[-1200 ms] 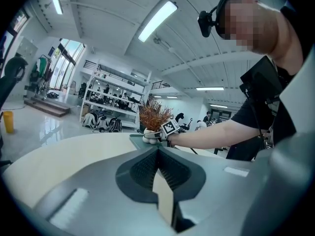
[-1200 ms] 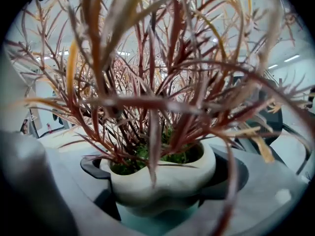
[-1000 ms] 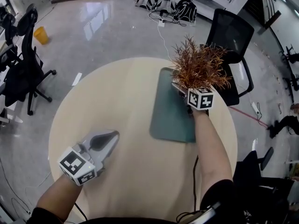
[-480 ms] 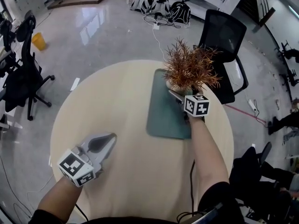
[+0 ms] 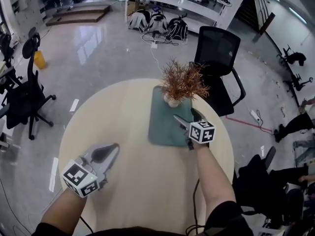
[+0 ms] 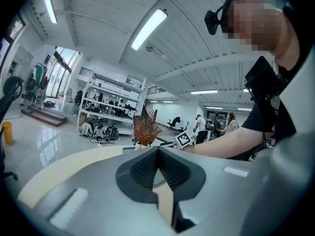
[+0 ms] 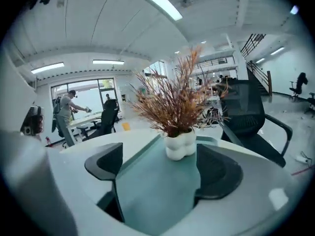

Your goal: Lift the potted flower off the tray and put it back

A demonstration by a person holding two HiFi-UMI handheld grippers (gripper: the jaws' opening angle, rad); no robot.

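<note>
The potted flower (image 5: 180, 82), rust-brown sprigs in a lumpy white pot (image 5: 172, 102), stands upright at the far end of the teal tray (image 5: 163, 124) on the round beige table (image 5: 123, 112). My right gripper (image 5: 183, 122) hovers over the tray's near right part, open, with the pot a short way beyond its tips. Its jaws have just been closing a little, with nothing between them. In the right gripper view the pot (image 7: 180, 144) sits ahead of the spread fingers (image 7: 106, 163). My left gripper (image 5: 110, 150) is shut and empty, above the table's near left. The flower (image 6: 146, 131) shows far ahead of it.
A black office chair (image 5: 216, 48) stands just behind the table, close to the tray's far end. Another black chair (image 5: 22, 90) is off to the left. Bags (image 5: 157, 23) and cables lie on the shiny floor beyond, with a yellow bin (image 5: 40, 59) far left.
My right gripper has drawn back from the pot toward me, and the pot stays standing on the tray. The left gripper has kept its spot, still shut.
</note>
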